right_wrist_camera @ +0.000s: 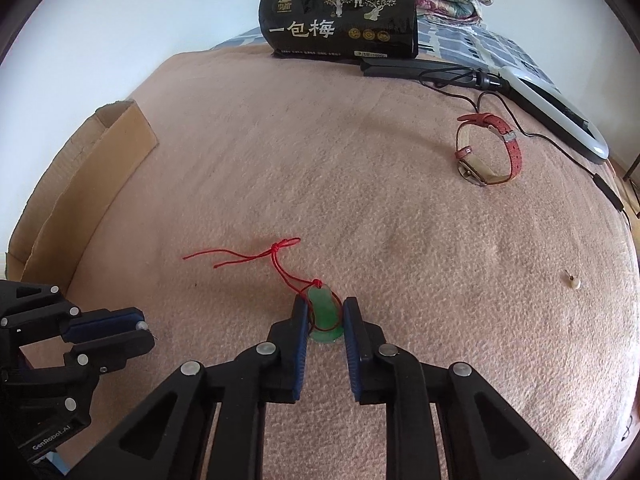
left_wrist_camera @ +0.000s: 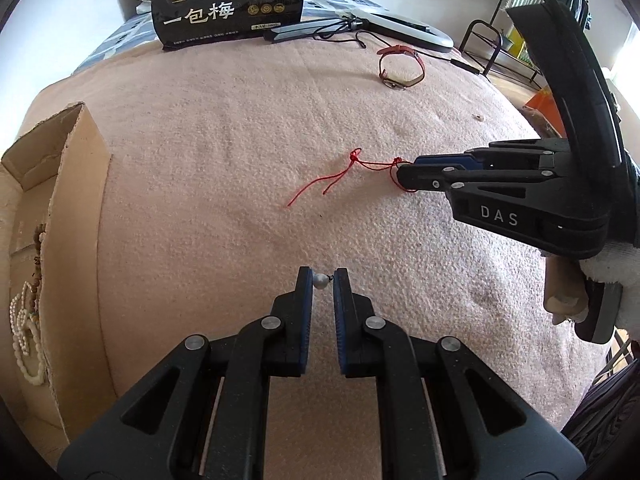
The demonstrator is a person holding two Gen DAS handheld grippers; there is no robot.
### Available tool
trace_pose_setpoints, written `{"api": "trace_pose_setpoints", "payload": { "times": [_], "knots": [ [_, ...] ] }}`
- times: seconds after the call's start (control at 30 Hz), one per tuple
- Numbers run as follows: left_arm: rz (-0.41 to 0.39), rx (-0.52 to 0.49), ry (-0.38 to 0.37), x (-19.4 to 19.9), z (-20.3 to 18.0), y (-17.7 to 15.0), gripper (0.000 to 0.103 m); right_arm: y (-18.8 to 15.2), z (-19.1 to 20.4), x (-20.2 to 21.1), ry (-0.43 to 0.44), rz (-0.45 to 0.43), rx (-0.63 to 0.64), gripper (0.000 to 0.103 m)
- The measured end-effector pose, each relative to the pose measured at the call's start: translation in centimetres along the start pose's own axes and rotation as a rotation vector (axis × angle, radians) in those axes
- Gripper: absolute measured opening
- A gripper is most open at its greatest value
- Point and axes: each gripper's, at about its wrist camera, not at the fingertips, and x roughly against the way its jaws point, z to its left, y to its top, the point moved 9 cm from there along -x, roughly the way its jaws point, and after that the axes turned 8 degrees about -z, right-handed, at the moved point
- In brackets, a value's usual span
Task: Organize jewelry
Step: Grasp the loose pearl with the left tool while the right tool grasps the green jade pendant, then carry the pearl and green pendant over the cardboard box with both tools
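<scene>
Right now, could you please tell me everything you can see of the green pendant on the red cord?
The green pendant is a small, translucent, jade-like piece, narrower at its top and flaring to a wider base. It lies on the pink blanket between the jaws of the right gripper, which flank it closely; actual contact is unclear. A thin red cord is knotted at its top, loops around it and trails away leftward over the blanket to a second knot and loose ends.

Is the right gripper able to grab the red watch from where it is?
Probably not yet. The right gripper is already around the green pendant, and the watch lies well ahead to the right, though bare blanket leaves the way free.
</scene>
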Motion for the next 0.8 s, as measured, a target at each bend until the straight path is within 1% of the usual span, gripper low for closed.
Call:
{"api": "trace_pose_setpoints", "payload": {
  "times": [0.2, 0.43, 0.63, 0.8],
  "knots": [
    [-0.045, 0.014, -0.008, 1.5, 0.3, 1.2, 0.009, 1.1, -0.2, 2.2, 0.003, -0.05, -0.036, 0.016],
    [-0.104, 0.049, -0.021, 3.9, 1.0, 3.0, 0.009, 3.3, 0.5, 5.6, 0.019, -0.132, -0.073, 0.015],
    [-0.157, 0.082, -0.019, 5.9, 2.5, 4.5, 0.009, 5.0, 1.7, 8.0, 0.038, -0.192, -0.082, 0.016],
    [-0.19, 0.116, -0.002, 7.4, 4.5, 5.2, 0.009, 6.2, 3.3, 9.6, 0.067, -0.23, -0.079, 0.015]
  ]
}}
